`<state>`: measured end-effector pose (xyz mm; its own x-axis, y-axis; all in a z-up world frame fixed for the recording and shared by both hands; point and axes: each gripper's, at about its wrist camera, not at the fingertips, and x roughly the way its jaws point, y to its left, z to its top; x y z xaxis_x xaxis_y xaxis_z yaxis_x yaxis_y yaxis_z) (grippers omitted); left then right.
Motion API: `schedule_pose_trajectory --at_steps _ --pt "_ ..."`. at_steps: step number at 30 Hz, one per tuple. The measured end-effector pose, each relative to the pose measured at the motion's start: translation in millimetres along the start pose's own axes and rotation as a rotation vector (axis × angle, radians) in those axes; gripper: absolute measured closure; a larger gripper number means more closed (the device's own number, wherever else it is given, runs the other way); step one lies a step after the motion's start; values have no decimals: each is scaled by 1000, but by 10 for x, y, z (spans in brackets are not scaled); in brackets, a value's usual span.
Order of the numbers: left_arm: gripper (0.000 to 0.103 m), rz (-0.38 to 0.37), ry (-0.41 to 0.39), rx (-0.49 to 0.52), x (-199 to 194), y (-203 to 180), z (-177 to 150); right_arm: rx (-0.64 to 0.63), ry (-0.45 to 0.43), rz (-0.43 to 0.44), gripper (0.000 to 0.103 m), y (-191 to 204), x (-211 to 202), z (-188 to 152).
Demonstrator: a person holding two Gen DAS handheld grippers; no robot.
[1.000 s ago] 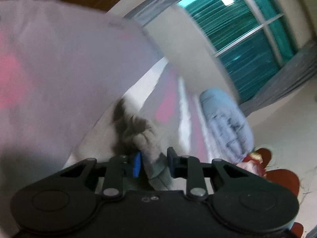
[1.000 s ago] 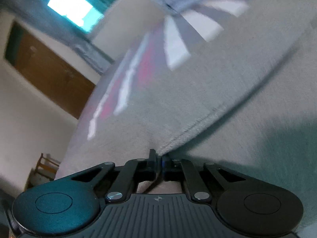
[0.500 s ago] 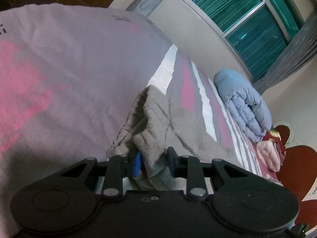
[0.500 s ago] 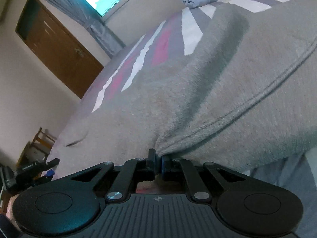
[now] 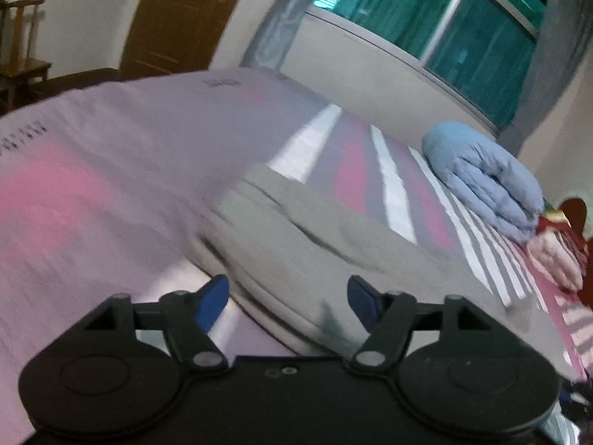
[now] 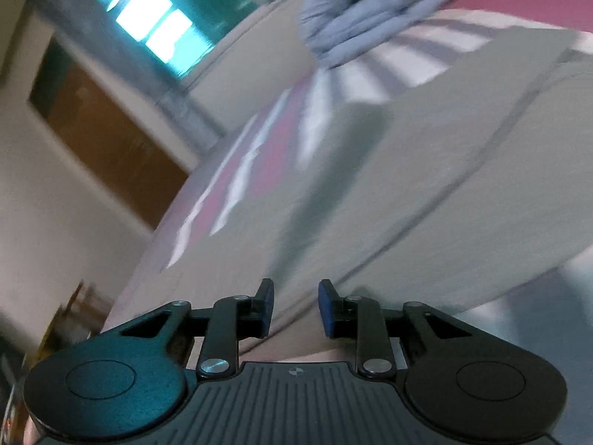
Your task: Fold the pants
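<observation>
My left gripper (image 5: pixel 288 298) has its jaws spread wide, blue pads on either side of the grey pants (image 5: pixel 315 252) with daylight between each pad and the cloth, so nothing is pinched there. My right gripper (image 6: pixel 295 306) is parted too, though more narrowly, and its blue-faced fingertips (image 6: pixel 327 307) sit just short of the pants (image 6: pixel 426 193), gripping nothing. The pants lie on the bed (image 5: pixel 111 170), a lavender cover with pink patches and white and pink stripes. From the left wrist I see them as a flat grey slab with layered edges stacked at the near left corner and a shallow crease running across the top. From the right wrist the fabric fills most of the view, with a long seam line running diagonally up to the right; the picture is smeared with motion blur, so I can't make out finer folds. Beyond the pants, a rolled light-blue duvet (image 5: pixel 485 181) rests against the far side of the bed, well apart from them, with a pink bundle (image 5: pixel 556 259) beside it. Behind stand a teal-glazed window (image 5: pixel 444 26), a brown door (image 5: pixel 185 18) and a wooden chair (image 5: pixel 22 52).
</observation>
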<state>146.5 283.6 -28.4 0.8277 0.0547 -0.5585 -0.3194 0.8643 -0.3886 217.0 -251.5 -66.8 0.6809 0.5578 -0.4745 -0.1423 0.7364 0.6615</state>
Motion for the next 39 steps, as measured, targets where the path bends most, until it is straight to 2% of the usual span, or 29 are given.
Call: schedule_pose_trajectory --at_steps 2,4,6,8,10,15,16,17,18,20,22,25,27,28,29,30,32,33,34,36,39 --pt "40 34 -1 11 45 -205 -127 95 -39 -36 77 -317 -140 102" --pt "40 69 7 -23 118 -301 -217 167 -69 -61 77 -537 -190 208" --pt "34 121 44 -68 237 -332 -298 202 -68 -63 77 -667 -171 285" --pt "29 139 37 -87 329 -318 -430 227 -58 -61 77 -732 -110 347" --pt "28 147 0 -53 369 -334 -524 250 -55 -49 77 -753 -17 438" --pt "28 155 -17 -37 369 -374 -572 275 -58 -43 77 -654 258 560" --pt "28 155 -17 -33 359 -359 -578 276 -56 -47 79 -650 253 563" --pt "28 154 -18 -32 351 -351 -584 262 -50 -57 86 -633 247 579" --pt "28 152 -19 -34 341 -352 -587 227 -48 -86 98 -590 235 594" --pt "28 149 -22 -32 361 -376 -593 162 -64 -97 98 -497 114 559" --pt "28 147 -25 -31 375 -387 -603 91 -127 -89 98 -362 -143 555" --pt "28 152 -41 -24 378 -395 -629 75 -146 -77 98 -322 -529 365" --pt "28 154 -46 -21 383 -398 -632 35 -108 -133 98 -360 -509 231" --pt "28 153 -45 -22 379 -396 -631 68 -43 -163 98 -473 -356 194" --pt "28 150 -45 -24 376 -391 -629 112 1 -158 98 -591 -243 166" --pt "28 147 -46 -27 373 -386 -630 144 -2 -128 97 -672 -224 165" --pt "28 141 -52 -28 369 -373 -638 155 -1 -107 80 -669 -317 236" --pt "28 139 -58 -29 368 -367 -648 148 -51 -113 64 -653 -426 256" --pt "28 137 -62 -29 368 -363 -651 131 -122 -120 58 -644 -563 281" --pt "27 135 -67 -29 366 -359 -655 147 -183 -147 58 -748 -657 409" --pt "25 131 -64 -27 370 -353 -646 212 -210 -199 58 -1000 -597 621"
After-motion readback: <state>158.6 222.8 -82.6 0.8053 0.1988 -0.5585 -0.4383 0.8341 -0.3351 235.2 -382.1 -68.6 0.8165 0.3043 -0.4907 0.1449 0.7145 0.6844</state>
